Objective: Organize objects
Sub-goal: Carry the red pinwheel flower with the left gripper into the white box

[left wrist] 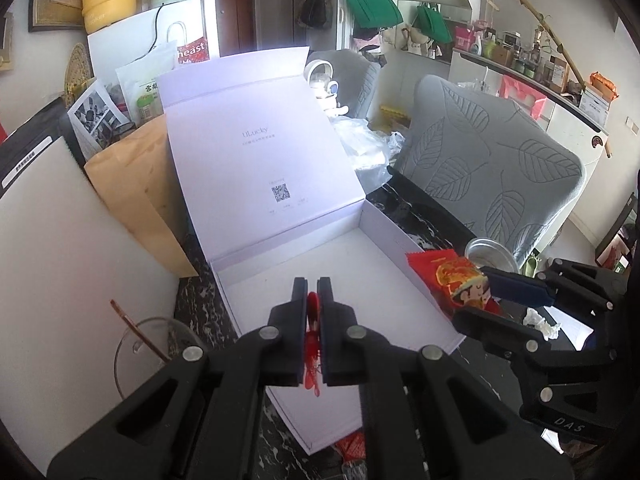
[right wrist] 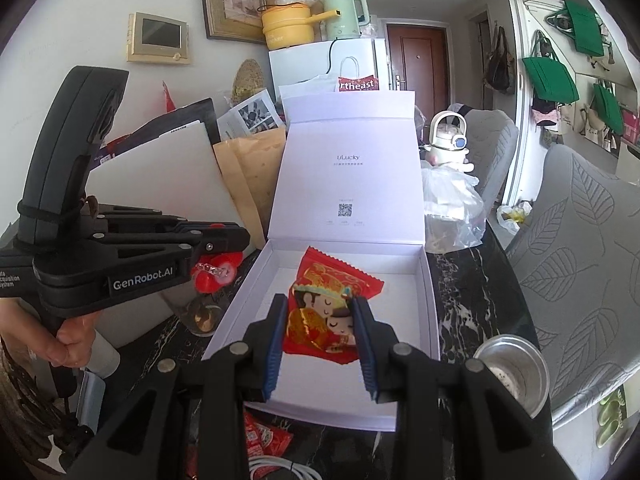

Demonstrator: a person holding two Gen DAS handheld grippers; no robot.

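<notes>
Grippers first, nearest the lenses. Left gripper (left wrist: 313, 292) is clenched on a small red plastic trinket (left wrist: 312, 344), held above the near part of the white gift box (left wrist: 404, 236). From the right wrist view the trinket (right wrist: 216, 272) shows a clear chain-like part, but what it is cannot be made out. Right gripper (right wrist: 320, 308) grasps a red candy packet (right wrist: 328, 308) printed with a cartoon bride and groom, its fingers pressed against both sides, packet hanging over the box interior.

Box floor (right wrist: 396, 292) looks bare where visible; the lid (right wrist: 348, 176) stands open behind. Judgement: task is early, nothing yet set inside, both held items appear ready to be lowered in.

Left on the black marble table (right wrist: 460, 280): more red packets (right wrist: 264, 436) by the near edge of the box, partly cut off under the gripper; a white cable (right wrist: 276, 472) at frame bottom.

Beside the box: a glass (left wrist: 148, 352) with a stick in it, a metal tin (right wrist: 512, 372), then brown envelopes (right wrist: 248, 168). Chairs and clutter beyond.
</notes>
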